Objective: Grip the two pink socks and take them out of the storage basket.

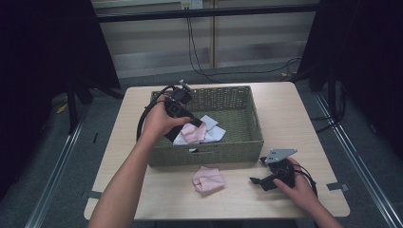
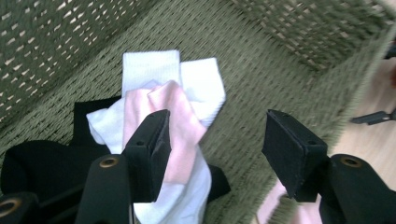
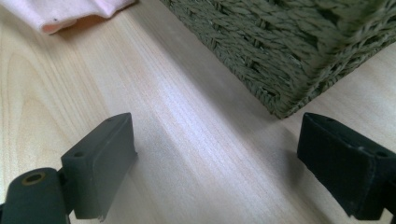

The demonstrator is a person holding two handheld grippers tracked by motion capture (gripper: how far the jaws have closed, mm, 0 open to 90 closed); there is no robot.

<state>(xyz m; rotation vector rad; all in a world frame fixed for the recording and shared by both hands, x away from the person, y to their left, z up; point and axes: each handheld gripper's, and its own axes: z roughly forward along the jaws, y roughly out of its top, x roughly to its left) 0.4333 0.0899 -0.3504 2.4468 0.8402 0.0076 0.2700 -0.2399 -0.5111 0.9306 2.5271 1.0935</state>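
Your left gripper [image 2: 215, 154] hung open over the pink sock [image 2: 175, 121] in the basket [image 1: 247, 102]; right gripper [image 3: 215, 158] sat open too. Risk: L jaw could've snagged the sock and dragged it back out.

Bare forearms; black grippers, square-padded fingers [image 2: 289, 149], brass screws, grey three-cornered plate [image 1: 280, 154].

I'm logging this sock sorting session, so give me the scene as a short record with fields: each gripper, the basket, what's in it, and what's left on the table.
left gripper: over the basket, jaws open, nothing pinched
right gripper: low over the table, jaws open, empty
basket: green woven, mid table
in basket: pink sock on top of white socks, black sock beside them
on table: pink sock in front of the basket
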